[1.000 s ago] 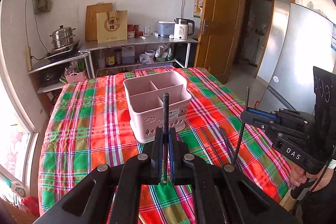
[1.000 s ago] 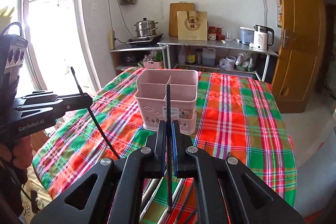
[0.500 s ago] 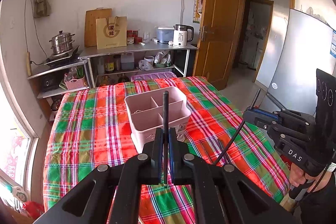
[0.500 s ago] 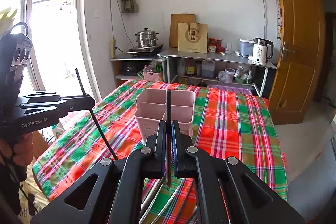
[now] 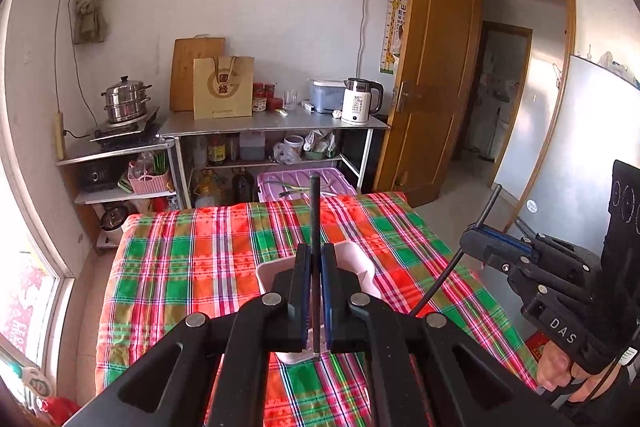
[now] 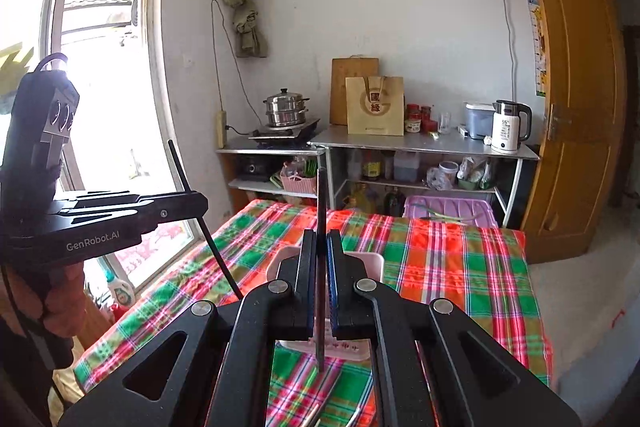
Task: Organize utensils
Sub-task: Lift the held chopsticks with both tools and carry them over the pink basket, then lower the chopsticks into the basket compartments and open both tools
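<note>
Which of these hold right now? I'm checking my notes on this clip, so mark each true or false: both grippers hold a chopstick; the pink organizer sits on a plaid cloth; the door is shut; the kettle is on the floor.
1. Both the left gripper and the right gripper are shut on a black chopstick. True.
2. The pink organizer sits on the plaid cloth. True.
3. The wooden door is shut. False: it stands open.
4. The white kettle is on the floor. False: it stands on the metal shelf.
</note>
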A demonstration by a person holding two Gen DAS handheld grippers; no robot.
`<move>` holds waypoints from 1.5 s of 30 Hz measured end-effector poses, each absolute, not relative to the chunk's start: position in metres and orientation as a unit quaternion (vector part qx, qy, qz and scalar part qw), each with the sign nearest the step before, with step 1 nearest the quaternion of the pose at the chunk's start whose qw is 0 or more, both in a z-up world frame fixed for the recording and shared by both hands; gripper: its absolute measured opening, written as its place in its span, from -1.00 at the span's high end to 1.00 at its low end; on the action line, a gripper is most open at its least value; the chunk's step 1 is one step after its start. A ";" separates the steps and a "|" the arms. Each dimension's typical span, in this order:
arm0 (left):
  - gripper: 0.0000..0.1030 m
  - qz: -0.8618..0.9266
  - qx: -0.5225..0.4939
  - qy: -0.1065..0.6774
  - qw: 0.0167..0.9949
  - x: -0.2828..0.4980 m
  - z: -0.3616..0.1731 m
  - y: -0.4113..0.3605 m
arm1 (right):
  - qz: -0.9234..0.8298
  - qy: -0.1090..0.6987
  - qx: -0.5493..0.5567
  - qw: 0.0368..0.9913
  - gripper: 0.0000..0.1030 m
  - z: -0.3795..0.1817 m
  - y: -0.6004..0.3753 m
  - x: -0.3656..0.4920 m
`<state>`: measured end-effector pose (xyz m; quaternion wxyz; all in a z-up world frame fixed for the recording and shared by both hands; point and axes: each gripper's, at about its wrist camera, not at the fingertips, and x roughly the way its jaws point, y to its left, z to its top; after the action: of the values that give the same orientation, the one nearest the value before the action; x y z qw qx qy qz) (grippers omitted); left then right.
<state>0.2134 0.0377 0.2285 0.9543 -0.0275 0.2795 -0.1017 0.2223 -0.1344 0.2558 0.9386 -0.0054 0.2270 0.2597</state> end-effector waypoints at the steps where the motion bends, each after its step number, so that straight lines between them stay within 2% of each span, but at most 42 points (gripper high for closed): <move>1: 0.91 -0.099 -0.029 0.278 0.955 0.219 0.231 0.040 | 0.260 0.224 -0.004 0.939 0.91 0.259 -0.132 0.226; 10: 0.91 -0.085 -0.040 0.274 0.957 0.261 0.233 0.056 | 0.260 0.218 -0.001 0.941 0.91 0.260 -0.105 0.260; 25: 0.91 -0.092 -0.052 0.332 0.937 0.293 0.160 0.062 | 0.260 0.288 -0.003 0.922 0.91 0.200 -0.091 0.292; 35: 0.90 -0.083 -0.054 0.340 0.935 0.293 0.141 0.064 | 0.267 0.318 0.010 0.910 0.90 0.183 -0.098 0.296; 40: 0.61 -0.071 -0.046 0.326 0.942 0.280 0.148 0.065 | 0.271 0.303 0.016 0.914 0.63 0.190 -0.108 0.284; 45: 0.52 -0.065 -0.048 0.301 0.950 0.256 0.158 0.068 | 0.268 0.285 0.024 0.920 0.52 0.200 -0.123 0.265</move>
<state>0.2560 0.0678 0.1578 0.9500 -0.0485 0.3015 -0.0648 0.2651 -0.1235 0.1999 0.9199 0.0245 0.2851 0.2682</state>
